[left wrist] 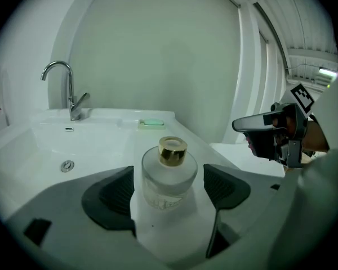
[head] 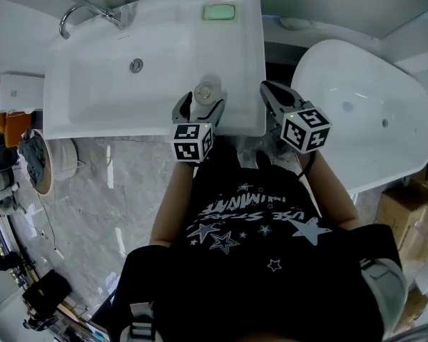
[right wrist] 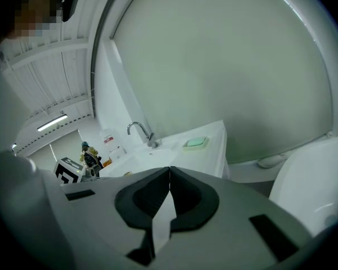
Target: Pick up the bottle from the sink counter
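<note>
One round frosted bottle [left wrist: 168, 179], shiny gold cap [left wrist: 173, 149].

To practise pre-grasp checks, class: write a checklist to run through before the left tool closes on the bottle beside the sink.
1. The bottle stands upright on the sink counter: ok.
2. It sits between the jaws of the left tool: ok.
3. Those jaws are open, pads off the glass: ok.
4. The right tool is shut, empty and clear of the bottle: ok.
5. Fill level behind the frosted glass: cannot tell.
</note>
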The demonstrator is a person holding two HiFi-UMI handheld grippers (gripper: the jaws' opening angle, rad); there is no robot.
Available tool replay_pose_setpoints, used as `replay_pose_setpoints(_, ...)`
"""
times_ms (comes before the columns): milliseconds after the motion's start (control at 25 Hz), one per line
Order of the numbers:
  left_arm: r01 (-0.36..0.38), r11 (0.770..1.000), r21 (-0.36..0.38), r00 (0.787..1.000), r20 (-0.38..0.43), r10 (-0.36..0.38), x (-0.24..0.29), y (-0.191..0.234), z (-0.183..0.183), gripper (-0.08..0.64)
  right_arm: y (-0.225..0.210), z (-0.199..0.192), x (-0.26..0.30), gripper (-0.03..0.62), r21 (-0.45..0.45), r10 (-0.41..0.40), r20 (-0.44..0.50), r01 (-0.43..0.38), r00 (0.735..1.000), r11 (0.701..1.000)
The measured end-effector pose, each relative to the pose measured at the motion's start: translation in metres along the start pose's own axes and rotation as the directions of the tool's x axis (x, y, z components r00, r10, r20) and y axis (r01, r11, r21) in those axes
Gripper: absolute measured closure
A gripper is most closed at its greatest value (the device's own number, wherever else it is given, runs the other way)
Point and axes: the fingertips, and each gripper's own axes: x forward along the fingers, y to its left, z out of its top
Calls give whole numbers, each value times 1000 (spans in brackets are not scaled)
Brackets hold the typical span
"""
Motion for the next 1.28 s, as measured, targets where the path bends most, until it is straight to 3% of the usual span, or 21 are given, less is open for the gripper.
replay_pose_setpoints(440, 32, 998, 55, 993, -114, -26, 30, -4, -10, 190, -12, -3, 12, 586, 11, -31, -12, 31, 999, 999)
replay_pose_setpoints(680, 17, 999, 42, 999, -34, -15, 34, -4, 6, 190, -16, -3, 13, 584, 13, -35, -24, 35, 999, 999)
replay_pose_setpoints(880, 18, 999, 33, 997, -77, -15, 41, -3, 1, 190, -20, -5, 13, 585, 18, -38, -27, 39, 999, 999)
replay_pose_setpoints(1080, 21, 999, 33, 982, -186, -15, 50, 0, -15, 192, -24, -9, 13, 585, 24, -43, -31, 44, 999, 999)
replay_pose_setpoints(1280, 15, 1000, 27, 983, -186, -10, 49, 2, -15, 195, -23, -10, 13, 585, 23, -43, -33, 44, 999, 999)
